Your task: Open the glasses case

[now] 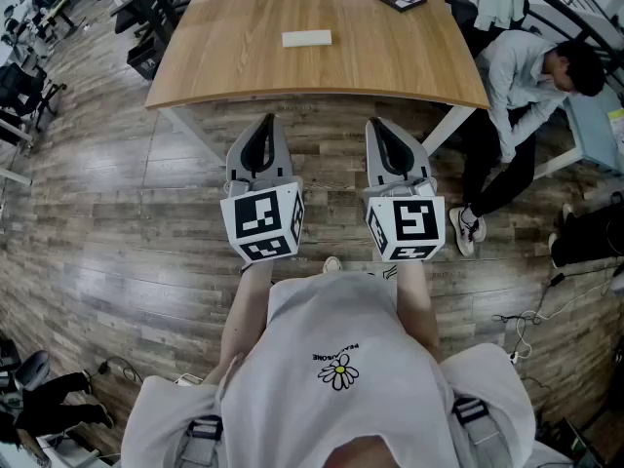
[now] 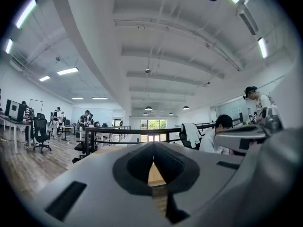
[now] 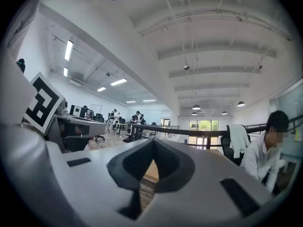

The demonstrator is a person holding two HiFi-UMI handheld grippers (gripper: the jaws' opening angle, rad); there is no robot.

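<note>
Head view — left gripper, right gripper, fingers closed, empty — glasses case on table.

the person wears a white short-sleeved t-shirt with a small daisy print on the chest and a curved line of tiny lettering above it. grey straps with dark buckles run over both shoulders. the left claw and right claw are light grey moulded shells that taper to rounded tips, each with a black oval recess on top. behind each sits a white marker cube faced with black square patterns. in the gripper views the grey jaws carry black textured pads and dark rectangular slots.
</note>
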